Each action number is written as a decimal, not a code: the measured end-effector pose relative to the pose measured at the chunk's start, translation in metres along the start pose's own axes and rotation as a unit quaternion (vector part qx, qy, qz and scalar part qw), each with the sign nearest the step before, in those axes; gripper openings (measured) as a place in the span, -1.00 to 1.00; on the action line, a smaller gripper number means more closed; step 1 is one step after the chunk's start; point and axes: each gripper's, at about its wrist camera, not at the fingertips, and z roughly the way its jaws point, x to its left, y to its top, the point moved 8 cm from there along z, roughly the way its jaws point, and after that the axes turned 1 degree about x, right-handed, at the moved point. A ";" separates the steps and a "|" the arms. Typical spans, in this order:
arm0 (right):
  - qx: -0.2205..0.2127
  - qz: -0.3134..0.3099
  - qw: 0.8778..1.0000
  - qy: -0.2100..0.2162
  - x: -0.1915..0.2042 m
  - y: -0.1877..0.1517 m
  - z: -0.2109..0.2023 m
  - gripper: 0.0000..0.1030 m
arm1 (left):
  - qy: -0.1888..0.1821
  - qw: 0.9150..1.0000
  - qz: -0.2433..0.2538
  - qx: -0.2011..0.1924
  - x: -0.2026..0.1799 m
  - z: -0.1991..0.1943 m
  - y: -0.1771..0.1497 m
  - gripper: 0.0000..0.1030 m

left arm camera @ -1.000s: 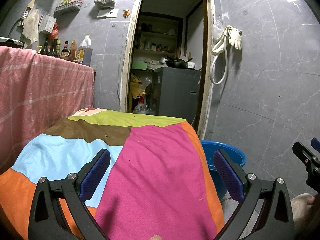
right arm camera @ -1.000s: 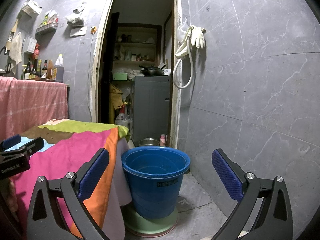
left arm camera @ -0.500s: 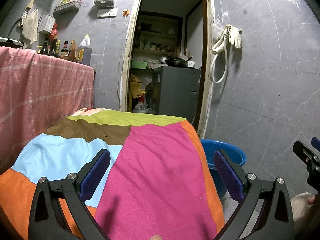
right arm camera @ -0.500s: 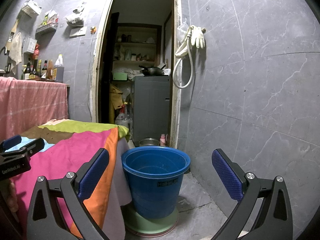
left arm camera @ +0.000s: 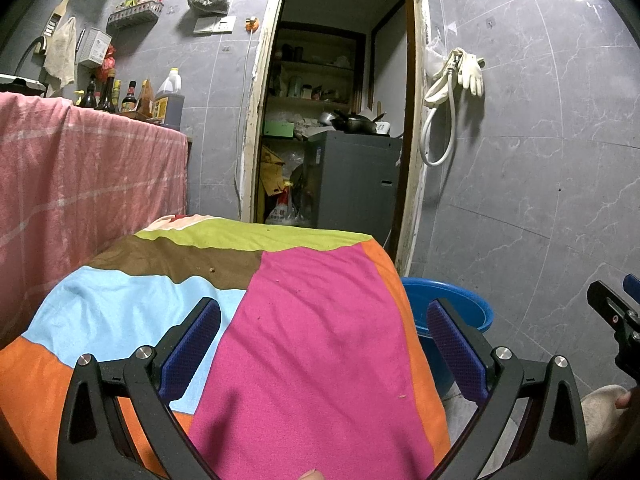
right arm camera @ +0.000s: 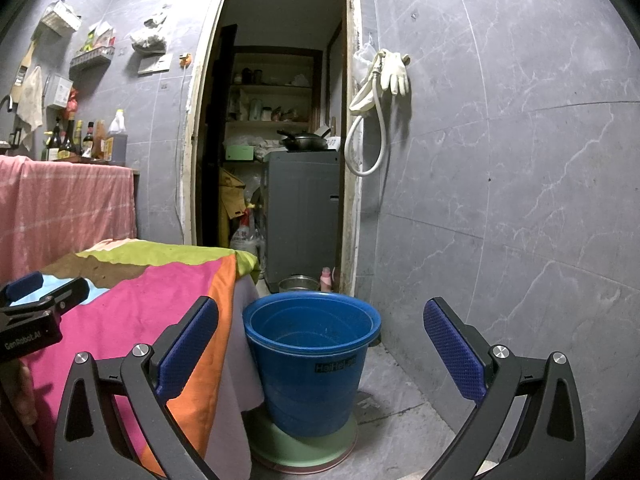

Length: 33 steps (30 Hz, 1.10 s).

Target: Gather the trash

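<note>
Blue bucket (right arm camera: 312, 364) stands straight ahead of the spread, empty right gripper (right arm camera: 320, 344) — nearer it than the left gripper (left arm camera: 324, 344), likewise spread and empty over the patchwork cloth (left arm camera: 312, 340), where only crumbs show

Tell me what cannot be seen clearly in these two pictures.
- Bucket: in the left wrist view the tablecloth hides most of it.
- Specks on the cloth: too small to identify.
- Bucket bottom, right wrist view: too dim to tell whether anything lies inside.
- Bottles: labels too small to read.
</note>
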 end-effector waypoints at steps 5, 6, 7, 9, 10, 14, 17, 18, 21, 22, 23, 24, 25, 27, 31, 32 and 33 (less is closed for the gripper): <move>0.000 0.000 1.000 0.000 0.000 0.000 0.000 1.00 | -0.001 1.000 0.000 0.000 0.002 0.000 -0.001 0.97; 0.000 0.000 1.000 0.000 0.000 0.000 0.000 1.00 | 0.000 1.000 0.000 0.000 0.001 0.000 -0.001 0.97; 0.000 0.001 1.000 0.000 0.001 0.000 0.000 1.00 | -0.001 1.000 0.000 0.000 0.001 0.000 0.000 0.97; 0.000 0.000 1.000 0.000 0.000 0.000 0.000 1.00 | 0.000 1.000 0.000 0.001 0.001 0.000 0.000 0.97; 0.000 0.000 1.000 0.000 0.001 0.000 0.000 1.00 | -0.001 1.000 0.000 0.001 0.002 0.000 0.000 0.97; 0.000 0.000 1.000 0.000 0.001 0.000 0.000 1.00 | 0.000 1.000 0.000 0.001 0.002 0.000 0.000 0.97; 0.000 0.001 1.000 0.000 0.001 0.000 0.000 1.00 | 0.002 1.000 0.000 0.001 0.003 0.000 0.000 0.97; 0.000 0.000 1.000 0.000 0.000 0.000 0.000 1.00 | 0.003 1.000 -0.001 0.002 0.004 0.000 -0.001 0.97; 0.000 0.000 1.000 0.000 0.000 0.001 0.000 1.00 | 0.007 1.000 -0.002 0.005 0.005 -0.001 -0.004 0.97; 0.000 0.000 1.000 0.000 0.001 0.001 0.000 1.00 | 0.007 1.000 -0.003 0.006 0.005 -0.001 -0.006 0.97; 0.000 0.000 1.000 0.000 0.000 0.001 0.000 1.00 | 0.007 1.000 -0.003 0.007 0.006 -0.002 -0.007 0.97; 0.000 0.000 1.000 0.000 0.000 0.001 0.000 1.00 | 0.009 1.000 -0.003 0.008 0.007 -0.003 -0.009 0.96; 0.000 0.000 1.000 0.000 0.000 0.001 0.000 1.00 | 0.010 1.000 -0.002 0.009 0.007 -0.003 -0.010 0.97; 0.001 0.000 1.000 0.000 0.000 0.001 0.000 1.00 | 0.009 1.000 -0.002 0.010 0.007 -0.002 -0.010 0.97; 0.001 0.000 1.000 0.000 0.001 0.001 0.000 1.00 | 0.010 1.000 -0.002 0.010 0.006 -0.003 -0.009 0.97; 0.001 0.000 1.000 0.000 0.000 0.001 0.000 1.00 | 0.010 1.000 -0.002 0.010 0.007 -0.002 -0.010 0.97; 0.001 0.000 1.000 0.000 0.001 0.001 0.000 1.00 | 0.010 1.000 -0.002 0.011 0.007 -0.001 -0.009 0.97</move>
